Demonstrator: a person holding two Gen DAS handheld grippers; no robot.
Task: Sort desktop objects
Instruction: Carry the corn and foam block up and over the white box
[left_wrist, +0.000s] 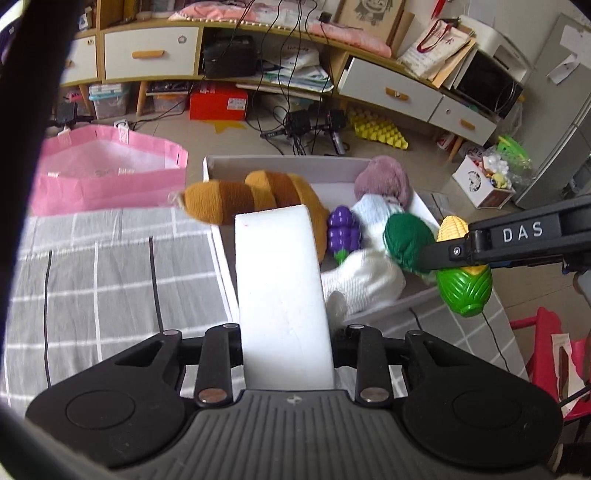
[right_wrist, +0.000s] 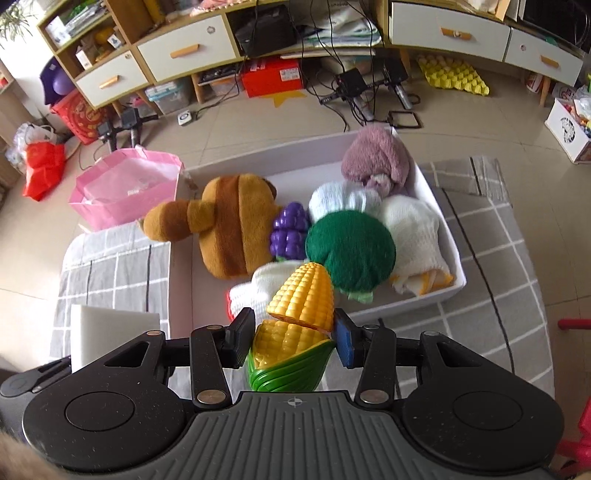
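Checked cloth (right_wrist: 491, 266): grey with white grid lines, spread under the white box (right_wrist: 448, 236).
White box: holds a brown plush (right_wrist: 229, 229), green plush (right_wrist: 351, 247), purple toy grapes (right_wrist: 290, 232).
White foam block (left_wrist: 280, 295): clamped upright in the left gripper (left_wrist: 288, 354), over the box's near edge.
Toy corn (right_wrist: 295, 325): squeezed between the right gripper's (right_wrist: 291, 338) pads, above the box's near side.
Writing: "DAS" in white on the right gripper's arm (left_wrist: 522, 232).

Toy corn (right_wrist: 295, 328) between the right claw's (right_wrist: 291, 339) pads.
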